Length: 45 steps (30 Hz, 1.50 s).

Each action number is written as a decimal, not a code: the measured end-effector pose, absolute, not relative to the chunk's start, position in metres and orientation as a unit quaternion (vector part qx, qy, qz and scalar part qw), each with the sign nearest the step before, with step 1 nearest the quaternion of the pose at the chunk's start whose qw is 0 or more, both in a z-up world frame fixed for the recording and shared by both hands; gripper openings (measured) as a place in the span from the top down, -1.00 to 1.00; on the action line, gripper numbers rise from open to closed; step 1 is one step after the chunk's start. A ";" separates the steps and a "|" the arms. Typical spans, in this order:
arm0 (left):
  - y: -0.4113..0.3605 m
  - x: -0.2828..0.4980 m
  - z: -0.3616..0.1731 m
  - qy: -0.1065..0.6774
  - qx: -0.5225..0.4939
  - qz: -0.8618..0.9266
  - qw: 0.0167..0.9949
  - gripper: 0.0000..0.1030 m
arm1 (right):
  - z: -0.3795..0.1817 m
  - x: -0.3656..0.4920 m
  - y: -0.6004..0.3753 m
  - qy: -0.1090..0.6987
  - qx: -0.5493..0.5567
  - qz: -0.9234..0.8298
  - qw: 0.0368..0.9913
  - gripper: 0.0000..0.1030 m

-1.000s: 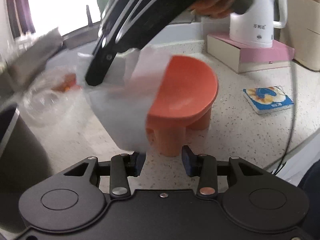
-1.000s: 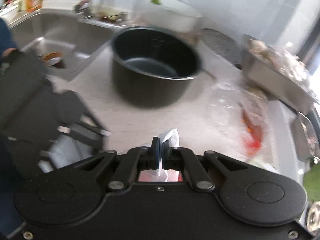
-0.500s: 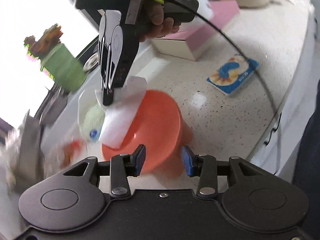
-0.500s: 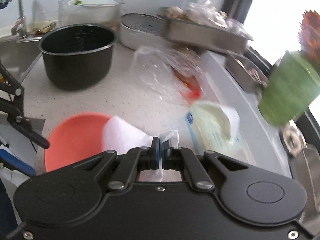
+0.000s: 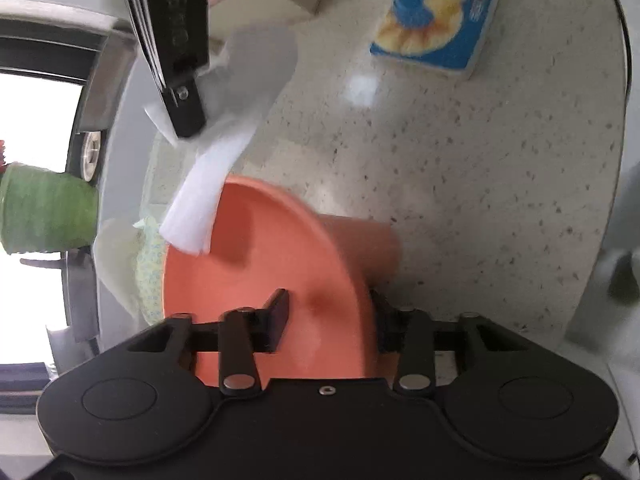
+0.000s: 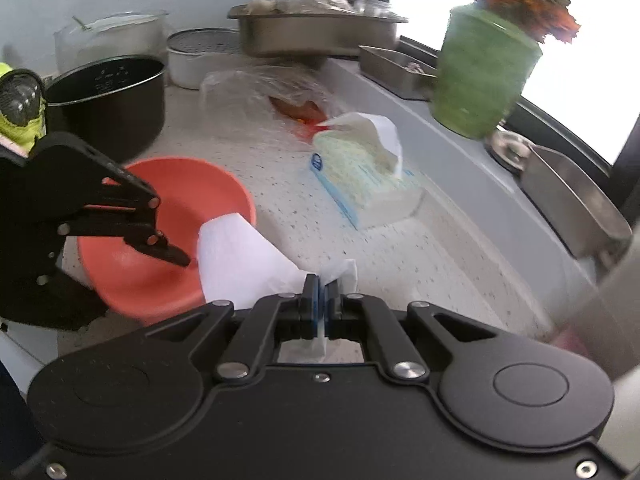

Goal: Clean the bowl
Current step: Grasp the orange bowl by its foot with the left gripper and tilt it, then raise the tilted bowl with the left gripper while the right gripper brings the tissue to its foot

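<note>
Our left gripper (image 5: 328,320) straddled the rim of the orange bowl (image 5: 264,272), one finger inside, but we could not tell if it pinched. Our right gripper (image 6: 320,304) squeezed a white tissue (image 6: 236,260) that hung over the bowl's rim, low and left in the frame, on the speckled bench (image 6: 400,248).

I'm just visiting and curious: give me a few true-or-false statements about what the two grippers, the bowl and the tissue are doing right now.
1. The right gripper pinches a white tissue. True.
2. The bowl is blue. False: it is orange.
3. The left gripper straddles the bowl's rim. True.
4. The tissue is lying flat on the counter. False: it hangs from the right gripper, at the bowl.
5. The green pot sits inside the bowl. False: it stands on the ledge.
</note>
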<state>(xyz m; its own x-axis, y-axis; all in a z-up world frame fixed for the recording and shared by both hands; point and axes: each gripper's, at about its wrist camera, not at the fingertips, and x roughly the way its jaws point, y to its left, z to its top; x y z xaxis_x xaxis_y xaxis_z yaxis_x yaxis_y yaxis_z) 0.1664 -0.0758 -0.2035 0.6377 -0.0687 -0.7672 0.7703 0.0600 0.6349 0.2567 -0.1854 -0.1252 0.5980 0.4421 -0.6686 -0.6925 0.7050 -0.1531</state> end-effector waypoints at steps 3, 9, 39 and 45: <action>-0.048 0.188 -0.174 0.313 0.455 -0.333 0.764 0.67 | -0.124 0.248 -0.192 0.302 -0.194 0.323 0.876 0.95; 0.046 0.223 -0.135 0.334 0.043 -0.325 0.884 0.80 | -0.114 0.237 -0.192 0.283 -0.192 0.332 0.879 0.95; 0.097 0.148 -0.109 0.302 -0.052 -0.267 0.914 0.82 | -0.083 0.276 -0.062 0.206 -0.258 0.545 0.771 0.95; 0.108 0.141 -0.075 0.273 -0.075 -0.309 0.908 0.81 | -0.076 0.294 -0.098 0.222 -0.204 0.541 0.785 0.96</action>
